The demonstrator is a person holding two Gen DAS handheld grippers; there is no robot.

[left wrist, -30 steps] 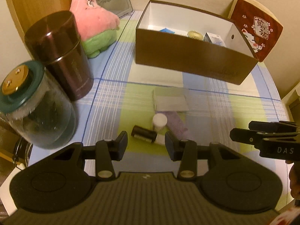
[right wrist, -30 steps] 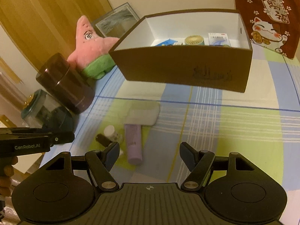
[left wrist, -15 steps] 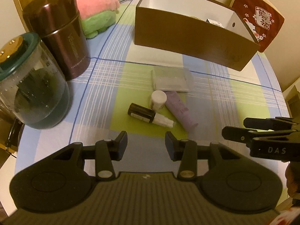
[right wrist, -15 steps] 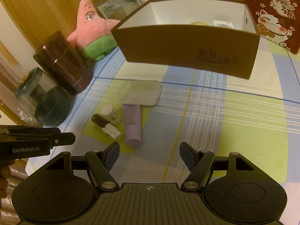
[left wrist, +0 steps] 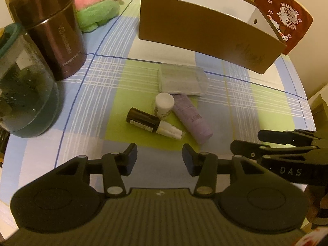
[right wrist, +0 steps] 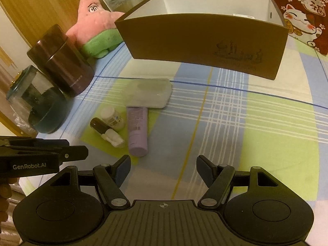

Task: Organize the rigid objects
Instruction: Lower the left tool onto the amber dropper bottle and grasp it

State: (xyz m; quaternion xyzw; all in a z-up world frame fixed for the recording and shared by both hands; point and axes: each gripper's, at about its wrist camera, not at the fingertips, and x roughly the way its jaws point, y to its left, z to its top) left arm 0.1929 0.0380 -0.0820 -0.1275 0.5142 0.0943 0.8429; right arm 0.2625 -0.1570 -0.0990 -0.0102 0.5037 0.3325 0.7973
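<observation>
Four small things lie in a cluster on the checked tablecloth (left wrist: pixel 256 102), all on the near side of the brown box (left wrist: pixel 205 34), which serves as the landmark. Nearest the box is a flat clear plastic case (left wrist: pixel 181 80); just in front of it stands a small white-capped bottle (left wrist: pixel 164 105), and beside that lie a lilac tube (left wrist: pixel 191 121) and a dark bottle with a white nozzle (left wrist: pixel 152 125), the last farthest from the box.

The left gripper (left wrist: pixel 158 157) hovers with its jaws apart and empty, lined up short of the dark bottle. The right gripper (right wrist: pixel 163 169) is likewise spread wide and holds nothing, set over bare cloth to the side of the lilac tube.

The dark bottle looks light and stiff, probably glass or hard plastic, so round and likely to roll or slip; a hold across the middle of its dark body seems safer than on the narrower nozzle end. The lilac tube may give a little under pressure and is best pinched near its cap. The clear case is thin and lies flat, so its edges are the only purchase. The white-capped bottle stands upright, touching or nearly touching its neighbours, and could tip if nudged
</observation>
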